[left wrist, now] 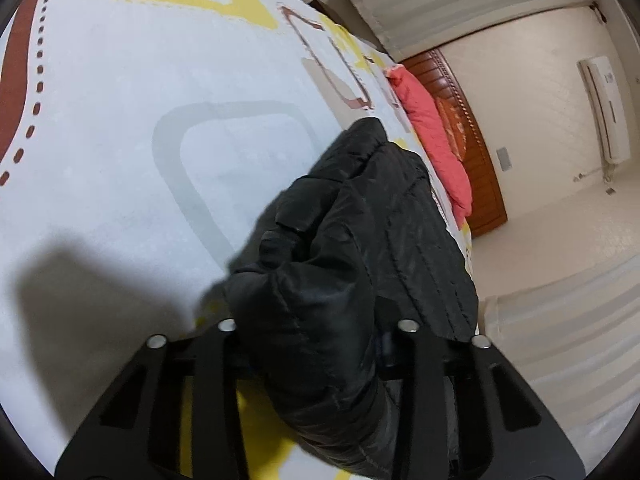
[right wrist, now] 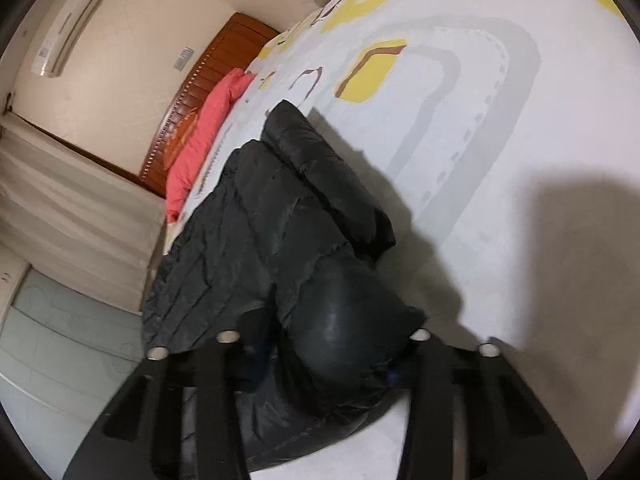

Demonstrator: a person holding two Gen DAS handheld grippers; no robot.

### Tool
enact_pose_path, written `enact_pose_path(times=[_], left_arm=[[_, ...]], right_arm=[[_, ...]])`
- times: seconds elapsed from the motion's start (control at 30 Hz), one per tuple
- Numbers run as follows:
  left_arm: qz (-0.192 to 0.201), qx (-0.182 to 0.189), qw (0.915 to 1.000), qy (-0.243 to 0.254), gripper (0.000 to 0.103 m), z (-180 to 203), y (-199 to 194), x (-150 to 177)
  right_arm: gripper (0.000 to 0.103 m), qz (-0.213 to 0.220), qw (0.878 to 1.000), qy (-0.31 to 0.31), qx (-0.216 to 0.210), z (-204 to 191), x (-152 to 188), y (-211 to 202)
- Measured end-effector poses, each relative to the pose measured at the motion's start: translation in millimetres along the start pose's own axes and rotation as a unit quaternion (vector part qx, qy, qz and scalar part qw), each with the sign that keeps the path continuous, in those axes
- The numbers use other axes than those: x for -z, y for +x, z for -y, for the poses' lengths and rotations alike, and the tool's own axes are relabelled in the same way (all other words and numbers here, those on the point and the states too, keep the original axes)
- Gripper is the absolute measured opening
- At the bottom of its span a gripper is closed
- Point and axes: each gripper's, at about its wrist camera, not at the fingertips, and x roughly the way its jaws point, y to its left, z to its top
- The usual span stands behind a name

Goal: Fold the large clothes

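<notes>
A black quilted puffer jacket (left wrist: 380,200) lies bunched near the edge of a bed with a white sheet (left wrist: 120,120) printed with yellow, grey and brown shapes. My left gripper (left wrist: 318,326) is shut on a thick fold of it, and the padded fabric fills the space between the two fingers. In the right wrist view the same jacket (right wrist: 260,232) stretches away towards the headboard. My right gripper (right wrist: 323,338) is shut on a rounded, shiny bulge of the jacket at its near end. The fingertips of both grippers are hidden in the fabric.
A pink pillow or quilt (left wrist: 432,132) (right wrist: 204,136) rests against the wooden headboard (left wrist: 480,168) (right wrist: 224,56). The bed's edge runs right beside the jacket, with pale floor (left wrist: 560,240) beyond. Striped curtains (right wrist: 60,184) hang close by. An air conditioner (right wrist: 68,24) is on the wall.
</notes>
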Motion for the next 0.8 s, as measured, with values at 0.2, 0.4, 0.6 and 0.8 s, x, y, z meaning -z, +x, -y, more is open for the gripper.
enact_pose_path(times=[0.2, 0.4, 0.6, 0.8], left_arm=[[-0.005, 0.005, 1.0, 0.006, 0.025, 1, -16, 3], [-0.008, 0.001, 1.0, 0.004, 0.025, -11, -50, 16], [-0.002, -0.008, 0.9999, 0.009, 0.025, -27, -91, 32], [0.001, -0.014, 0.9999, 0.009, 0.025, -44, -128, 46]], right_arm=[[0.024, 0.006, 1.0, -0.026, -0.005, -8, 7, -18], [0.024, -0.003, 0.999, -0.032, -0.002, -3, 19, -38], [0.024, -0.02, 0.999, -0.041, -0.005, 5, 36, -63], [0.024, -0.031, 0.998, -0.045, -0.008, 17, 54, -87]])
